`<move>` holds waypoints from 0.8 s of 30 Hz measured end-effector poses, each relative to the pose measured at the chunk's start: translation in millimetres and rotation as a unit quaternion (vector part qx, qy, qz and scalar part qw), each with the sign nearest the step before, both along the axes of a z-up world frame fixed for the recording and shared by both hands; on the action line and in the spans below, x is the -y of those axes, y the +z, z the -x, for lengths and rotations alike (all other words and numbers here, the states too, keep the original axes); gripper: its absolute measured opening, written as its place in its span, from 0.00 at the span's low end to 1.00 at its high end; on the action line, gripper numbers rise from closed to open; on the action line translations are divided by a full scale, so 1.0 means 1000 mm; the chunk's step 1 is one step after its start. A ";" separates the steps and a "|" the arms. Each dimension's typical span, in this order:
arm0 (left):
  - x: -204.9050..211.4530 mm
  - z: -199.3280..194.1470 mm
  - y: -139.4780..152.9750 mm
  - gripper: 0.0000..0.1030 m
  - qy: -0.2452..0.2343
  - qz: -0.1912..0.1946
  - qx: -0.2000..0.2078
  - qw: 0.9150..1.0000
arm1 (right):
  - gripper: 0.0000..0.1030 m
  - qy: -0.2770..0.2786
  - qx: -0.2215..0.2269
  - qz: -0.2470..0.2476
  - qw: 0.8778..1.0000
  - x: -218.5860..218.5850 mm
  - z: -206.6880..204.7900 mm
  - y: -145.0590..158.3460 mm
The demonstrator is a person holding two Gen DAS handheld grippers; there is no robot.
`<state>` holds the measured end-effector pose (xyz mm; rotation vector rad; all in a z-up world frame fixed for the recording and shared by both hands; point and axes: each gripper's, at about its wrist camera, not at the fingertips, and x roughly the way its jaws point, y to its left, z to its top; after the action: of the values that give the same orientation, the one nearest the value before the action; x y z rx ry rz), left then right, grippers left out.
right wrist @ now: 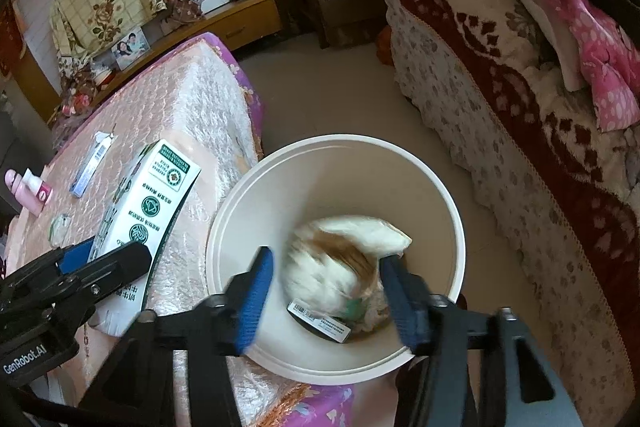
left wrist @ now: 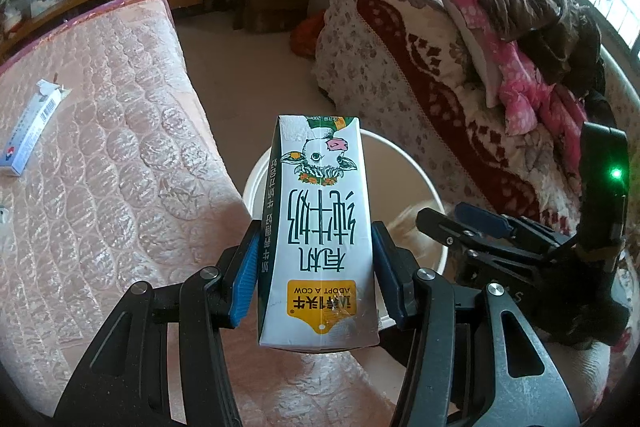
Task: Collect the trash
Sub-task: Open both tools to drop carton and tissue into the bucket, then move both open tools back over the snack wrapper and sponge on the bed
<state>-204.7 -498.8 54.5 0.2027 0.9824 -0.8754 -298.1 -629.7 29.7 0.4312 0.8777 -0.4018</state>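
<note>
My left gripper is shut on a white milk carton with a cow drawing, held near the rim of the white trash bin. The carton and left gripper also show in the right wrist view, over the bed edge. My right gripper is open over the bin. A blurred white crumpled wrapper is in the bin below its fingers, beside a small dark box. The right gripper shows at the right in the left wrist view.
A pink quilted bed lies to the left with a small blue-white box on it. The right wrist view shows that box, a pink bottle and a small clear item. A floral sofa with clothes stands right.
</note>
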 end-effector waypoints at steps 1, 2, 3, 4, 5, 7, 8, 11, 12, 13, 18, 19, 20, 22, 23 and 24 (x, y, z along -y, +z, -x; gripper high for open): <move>0.001 0.000 -0.001 0.50 -0.001 -0.002 0.000 1.000 | 0.53 -0.001 -0.001 -0.001 1.000 0.001 0.000 -0.001; 0.002 0.000 -0.002 0.51 -0.003 -0.002 -0.003 1.000 | 0.53 -0.001 -0.002 -0.001 1.000 0.001 0.000 -0.001; 0.002 0.000 -0.002 0.53 -0.002 -0.001 -0.005 1.000 | 0.53 -0.001 -0.002 -0.002 1.000 0.001 0.000 -0.002; 0.002 0.000 -0.003 0.56 -0.002 0.000 -0.007 1.000 | 0.53 -0.002 -0.003 -0.002 1.000 0.001 0.001 -0.002; 0.001 0.000 -0.003 0.58 -0.001 0.004 -0.008 1.000 | 0.53 -0.002 -0.003 -0.002 1.000 0.001 0.001 -0.002; -0.001 -0.001 -0.002 0.61 0.001 0.009 -0.011 1.000 | 0.53 -0.002 -0.004 -0.004 1.000 0.002 0.001 -0.003; -0.003 -0.001 -0.002 0.61 0.003 0.010 -0.011 1.000 | 0.53 -0.002 -0.004 -0.005 1.000 0.001 0.001 -0.003; -0.006 -0.001 0.000 0.61 0.005 0.010 -0.010 1.000 | 0.53 -0.004 -0.007 -0.005 1.000 0.002 0.001 -0.004; -0.007 -0.001 0.000 0.61 0.006 0.010 -0.010 1.000 | 0.53 -0.005 -0.007 -0.005 1.000 0.002 0.001 -0.004; -0.008 -0.001 0.000 0.61 0.007 0.010 -0.009 1.000 | 0.53 -0.006 -0.008 -0.007 1.000 0.002 0.001 -0.004; -0.012 0.002 0.003 0.61 0.009 0.006 -0.004 1.000 | 0.53 -0.003 -0.008 -0.006 1.000 0.000 0.002 -0.003; -0.014 0.003 0.004 0.61 0.010 0.006 -0.002 1.000 | 0.53 -0.002 -0.008 -0.005 1.000 -0.001 0.002 -0.003; -0.014 0.003 0.005 0.61 0.011 0.005 -0.001 1.000 | 0.53 -0.001 -0.008 -0.004 1.000 -0.003 0.002 -0.002; -0.018 0.004 0.007 0.61 0.015 0.004 0.004 1.000 | 0.53 0.001 -0.007 -0.003 1.000 -0.006 0.002 -0.001; -0.020 0.004 0.008 0.61 0.018 0.003 0.007 1.000 | 0.53 0.002 -0.007 -0.003 1.000 -0.008 0.002 0.000; -0.023 0.004 0.010 0.61 0.020 0.003 0.010 1.000 | 0.53 0.003 -0.006 -0.002 1.000 -0.010 0.002 0.001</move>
<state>-208.4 -475.8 64.3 0.1864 0.9623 -0.8370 -299.8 -619.6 30.5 0.4293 0.8918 -0.3972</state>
